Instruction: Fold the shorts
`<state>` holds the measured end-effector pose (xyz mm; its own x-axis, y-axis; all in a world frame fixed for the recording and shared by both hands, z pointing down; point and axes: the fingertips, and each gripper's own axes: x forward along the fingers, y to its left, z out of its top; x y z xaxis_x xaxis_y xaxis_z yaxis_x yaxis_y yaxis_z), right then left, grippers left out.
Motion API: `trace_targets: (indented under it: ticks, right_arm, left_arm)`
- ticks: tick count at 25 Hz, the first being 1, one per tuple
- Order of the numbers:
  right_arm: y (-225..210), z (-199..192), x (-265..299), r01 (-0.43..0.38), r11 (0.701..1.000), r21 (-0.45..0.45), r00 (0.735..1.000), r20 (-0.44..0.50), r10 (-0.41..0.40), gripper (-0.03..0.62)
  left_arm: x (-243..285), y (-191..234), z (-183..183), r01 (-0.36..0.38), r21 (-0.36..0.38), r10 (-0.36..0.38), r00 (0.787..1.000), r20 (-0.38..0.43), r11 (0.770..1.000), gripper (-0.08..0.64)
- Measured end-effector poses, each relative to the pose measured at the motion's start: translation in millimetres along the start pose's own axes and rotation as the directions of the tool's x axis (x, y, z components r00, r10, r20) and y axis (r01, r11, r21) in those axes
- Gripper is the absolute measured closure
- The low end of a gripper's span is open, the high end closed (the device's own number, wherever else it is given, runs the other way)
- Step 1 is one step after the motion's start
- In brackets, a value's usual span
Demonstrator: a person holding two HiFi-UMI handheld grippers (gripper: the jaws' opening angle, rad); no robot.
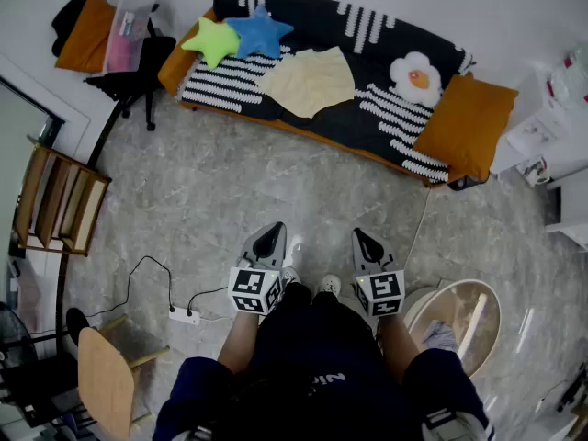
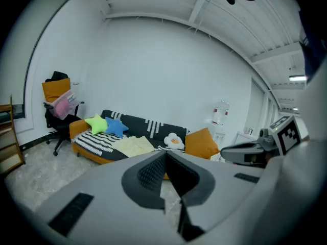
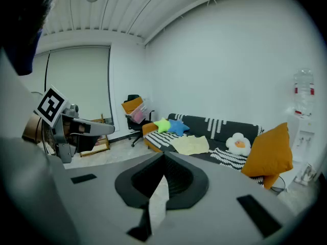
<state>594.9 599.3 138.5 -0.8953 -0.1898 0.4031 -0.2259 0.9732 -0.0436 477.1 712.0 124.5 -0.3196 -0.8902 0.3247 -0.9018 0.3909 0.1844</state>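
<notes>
We stand well apart from the sofa (image 1: 317, 12), so our left tool (image 1: 268, 237) and right tool (image 1: 365, 240) are both closed tight and empty. The pale yellow shorts (image 1: 308, 81) lie spread on its seat, ready for folding.

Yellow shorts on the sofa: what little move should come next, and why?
Probably step closer to the sofa. The yellow shorts lie on it untouched, across the floor from the left gripper and right gripper, both shut and empty.
</notes>
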Motion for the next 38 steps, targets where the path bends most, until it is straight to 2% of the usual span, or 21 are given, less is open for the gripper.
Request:
trace_targets:
  ticks: [4, 8, 13, 14, 15, 17, 19, 20, 24, 26, 28, 32, 36, 38]
  right_arm:
    - [1, -10, -21, 0.013, 1.0, 0.002, 1.0, -0.009, -0.013, 0.583]
    - [2, -14, -30, 0.04, 0.999, 0.009, 0.999, -0.001, -0.04, 0.583]
    - [-9, -8, -35, 0.077, 0.992, 0.097, 0.995, 0.054, -0.083, 0.578]
    - [-9, -8, -35, 0.068, 0.993, 0.1, 0.996, 0.053, -0.073, 0.527]
    - [-7, -8, -33, 0.056, 0.994, 0.095, 0.997, 0.049, -0.061, 0.413]
    - [-3, -7, -31, 0.046, 0.995, 0.085, 0.998, 0.044, -0.05, 0.311]
    - [1, -4, -28, 0.049, 0.995, 0.085, 0.998, 0.045, -0.053, 0.202]
    - [3, -3, -27, 0.056, 0.995, 0.082, 0.997, 0.046, -0.06, 0.183]
    - [4, 7, -23, 0.106, 0.991, 0.077, 0.992, 0.057, -0.11, 0.179]
    - [0, 13, -22, 0.135, 0.986, 0.1, 0.987, 0.071, -0.143, 0.179]
    - [-1, 19, -20, 0.156, 0.979, 0.127, 0.982, 0.087, -0.168, 0.184]
    - [-4, 26, -19, 0.192, 0.971, 0.141, 0.972, 0.109, -0.208, 0.19]
    - [-5, 22, -13, 0.196, 0.969, 0.15, 0.973, 0.096, -0.211, 0.196]
    - [-5, 21, -4, 0.18, 0.972, 0.151, 0.977, 0.085, -0.194, 0.198]
  left_arm:
    - [-14, -16, -5, 0.004, 0.021, -0.004, 1.0, 0.005, 1.0, 0.557]
    - [-21, -19, -8, 0.013, 0.008, -0.013, 1.0, 0.01, 1.0, 0.557]
    - [-14, -34, -10, 0.132, 0.004, -0.132, 0.991, -0.018, 0.991, 0.551]
    - [-12, -38, -11, 0.158, 0.004, -0.157, 0.987, -0.025, 0.987, 0.481]
    - [-10, -41, -11, 0.179, 0.0, -0.179, 0.984, -0.028, 0.984, 0.392]
    - [-7, -42, -8, 0.197, -0.006, -0.197, 0.98, -0.018, 0.98, 0.245]
    - [-4, -40, -4, 0.203, -0.007, -0.203, 0.979, -0.006, 0.979, 0.213]
    - [-3, -38, -2, 0.208, -0.002, -0.208, 0.978, -0.002, 0.978, 0.213]
    - [-1, -26, 11, 0.221, 0.021, -0.222, 0.975, 0.031, 0.975, 0.213]
    - [-1, -18, 20, 0.215, 0.026, -0.216, 0.974, 0.068, 0.976, 0.215]
    - [-2, -12, 25, 0.198, 0.065, -0.204, 0.975, 0.089, 0.978, 0.216]
    - [-3, -10, 30, 0.214, 0.156, -0.226, 0.972, 0.069, 0.964, 0.245]
    - [2, -13, 28, 0.268, 0.153, -0.277, 0.96, 0.035, 0.951, 0.25]
    - [7, -9, 24, 0.269, 0.148, -0.274, 0.961, 0.018, 0.952, 0.25]
